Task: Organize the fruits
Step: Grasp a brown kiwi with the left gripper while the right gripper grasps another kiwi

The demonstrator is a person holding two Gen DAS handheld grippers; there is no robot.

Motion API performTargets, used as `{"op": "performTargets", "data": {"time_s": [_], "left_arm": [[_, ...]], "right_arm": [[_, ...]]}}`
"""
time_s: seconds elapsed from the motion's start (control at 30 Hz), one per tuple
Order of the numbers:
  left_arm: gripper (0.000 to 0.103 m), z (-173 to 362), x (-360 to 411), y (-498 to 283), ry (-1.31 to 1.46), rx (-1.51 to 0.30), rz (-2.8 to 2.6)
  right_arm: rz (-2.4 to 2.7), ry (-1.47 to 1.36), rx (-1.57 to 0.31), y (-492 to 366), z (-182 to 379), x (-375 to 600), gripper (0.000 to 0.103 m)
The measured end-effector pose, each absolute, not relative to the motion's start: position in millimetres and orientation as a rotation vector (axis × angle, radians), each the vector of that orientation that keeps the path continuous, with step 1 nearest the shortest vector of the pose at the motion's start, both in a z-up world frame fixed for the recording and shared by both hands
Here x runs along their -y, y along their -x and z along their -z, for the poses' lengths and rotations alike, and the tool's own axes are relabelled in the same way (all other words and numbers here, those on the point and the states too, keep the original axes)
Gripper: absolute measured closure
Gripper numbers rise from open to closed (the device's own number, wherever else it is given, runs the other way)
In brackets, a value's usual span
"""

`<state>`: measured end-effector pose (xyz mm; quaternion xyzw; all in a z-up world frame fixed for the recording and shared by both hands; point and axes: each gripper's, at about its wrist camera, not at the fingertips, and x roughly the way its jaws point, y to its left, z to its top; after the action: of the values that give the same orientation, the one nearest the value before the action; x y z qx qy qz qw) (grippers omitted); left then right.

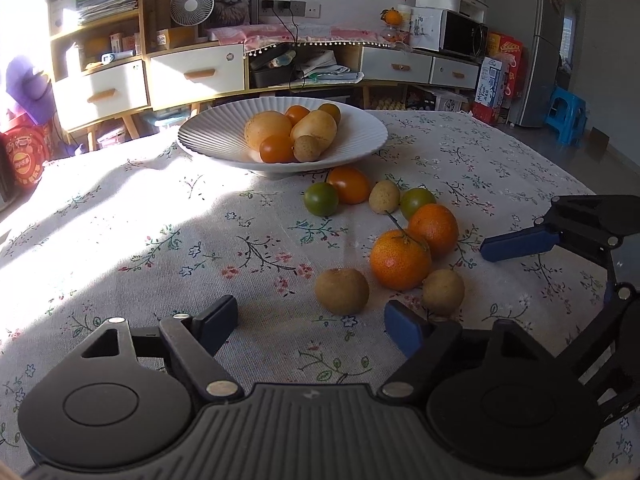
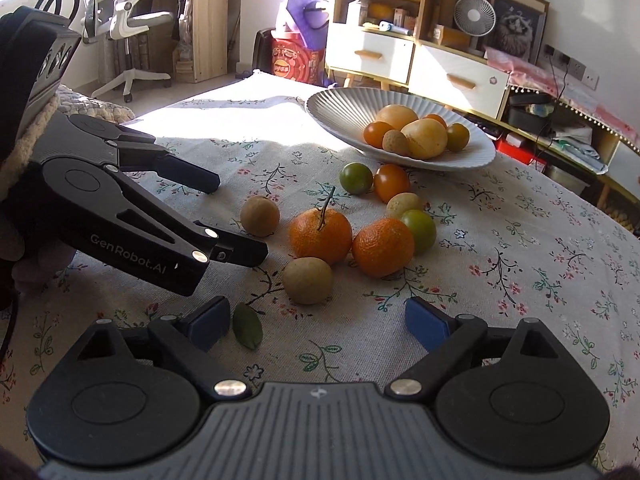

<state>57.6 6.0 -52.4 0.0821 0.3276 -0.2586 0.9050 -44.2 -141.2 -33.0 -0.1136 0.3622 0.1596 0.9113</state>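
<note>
A white ribbed bowl [image 1: 200, 136] [image 2: 340, 108] at the back of the table holds yellow, orange and brown fruits. In front of it lie loose fruits: two oranges [image 1: 400, 260] [image 2: 382, 246], green and orange tomatoes [image 1: 321, 199], and brown round fruits. My left gripper [image 1: 310, 330] [image 2: 236, 220] is open, and one brown fruit [image 1: 342, 290] [image 2: 260, 216] lies just beyond its fingertips, untouched. My right gripper [image 2: 318, 322] is open too, with another brown fruit [image 2: 307, 280] [image 1: 443, 292] just ahead of its blue pads [image 2: 426, 322]. Nothing is held.
A floral tablecloth [image 1: 160, 240] covers the table, sunlit at the back left. A green leaf [image 2: 247, 326] lies by my right gripper's left finger. Beyond the table stand wooden cabinets [image 1: 192, 72], an office chair [image 2: 128, 20] and a blue stool [image 1: 568, 114].
</note>
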Motion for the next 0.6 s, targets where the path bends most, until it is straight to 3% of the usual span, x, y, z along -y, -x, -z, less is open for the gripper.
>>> {"op": "performTargets", "data": {"time_s": [0.6], "left_arm": [[0.069,48.1,0.3,-62.8,-0.150,-0.694,0.575]], "right_arm": [[-0.359,0.235,-0.746,41.2,30.8,136.5,0.050]]}}
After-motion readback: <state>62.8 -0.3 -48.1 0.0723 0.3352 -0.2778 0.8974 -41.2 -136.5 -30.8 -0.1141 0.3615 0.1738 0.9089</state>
